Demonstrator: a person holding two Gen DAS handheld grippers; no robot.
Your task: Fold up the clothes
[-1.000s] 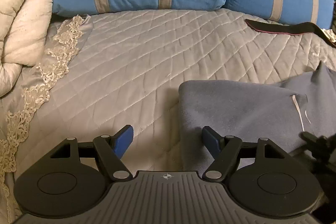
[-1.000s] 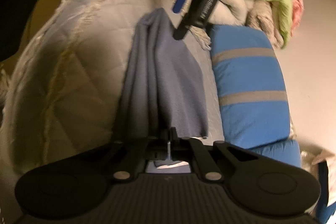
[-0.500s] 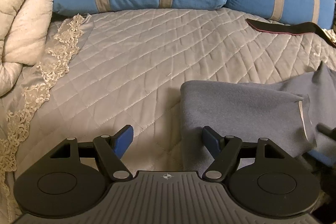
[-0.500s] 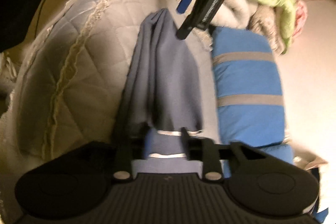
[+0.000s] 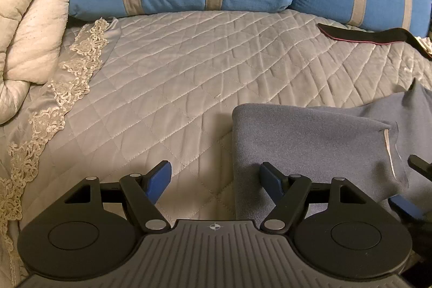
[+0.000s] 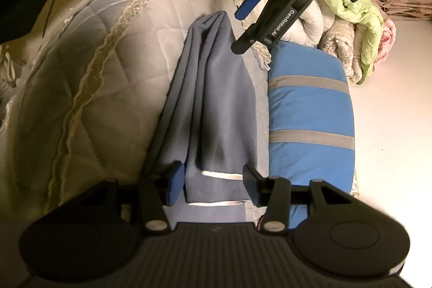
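Left wrist view, read from left to right: a cream comforter (image 5: 29,26) is bunched at the left edge, the quilted bed (image 5: 189,77) fills the middle, and the grey-blue garment (image 5: 310,150) lies doubled over at the lower right. The left gripper (image 5: 214,180) is spread wide over the garment's left folded edge, nothing being held. In the right wrist view the garment (image 6: 213,104) runs up the centre as a long folded strip beside a blue pillow (image 6: 310,109); the right gripper (image 6: 213,184) is spread, its fingers flanking the hemmed near end without closing on it. The cloth is judged soft, light and limp, so it is best pinched at corners or hems through all layers.
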